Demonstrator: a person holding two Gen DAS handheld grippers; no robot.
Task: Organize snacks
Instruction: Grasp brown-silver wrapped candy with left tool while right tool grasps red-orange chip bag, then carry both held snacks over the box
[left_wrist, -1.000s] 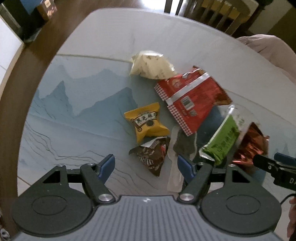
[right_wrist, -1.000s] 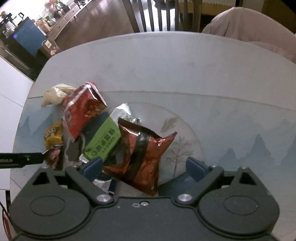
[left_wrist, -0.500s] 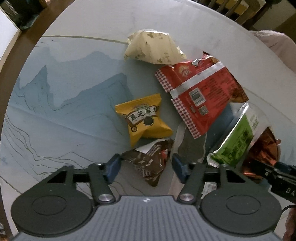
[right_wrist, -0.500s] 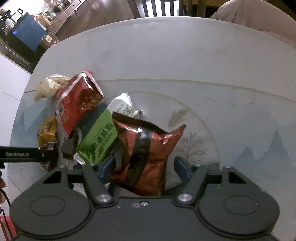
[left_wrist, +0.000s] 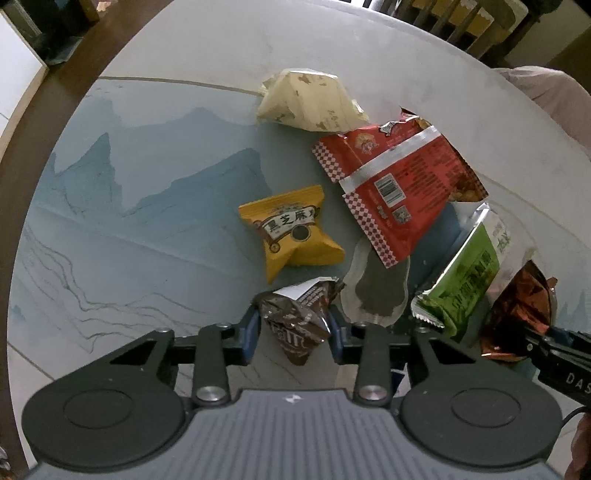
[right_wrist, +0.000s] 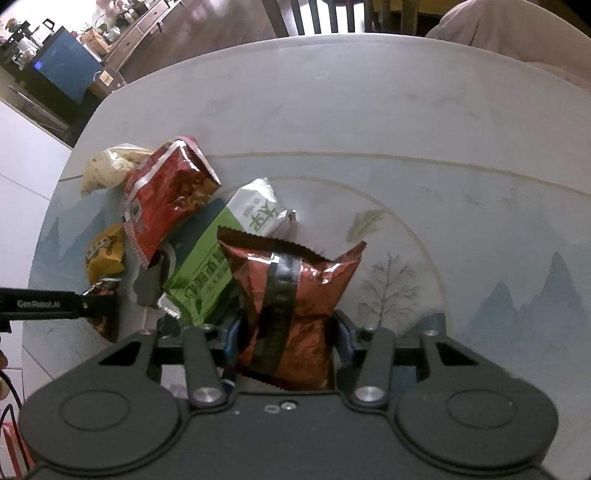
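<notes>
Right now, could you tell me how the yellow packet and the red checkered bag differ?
The yellow packet is small, puffy and sealed; the red checkered bag is far larger and torn open, with snacks showing at its mouth. The yellow packet lies alone on the table; the red bag overlaps a clear sachet. Neither is in a gripper.

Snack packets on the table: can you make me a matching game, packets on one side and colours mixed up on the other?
Packets:
1. packet between the left gripper's closing jaws
2. packet between the right gripper's closing jaws
3. packet with a black circle on its label
4. packet with the barcode

Colours:
A. yellow
B. shiny copper red with a black stripe
C. red with a checked edge
D. dark brown

Pairs:
1-D, the brown packet
2-B, the copper packet
3-A, the yellow packet
4-C, the red packet
</notes>
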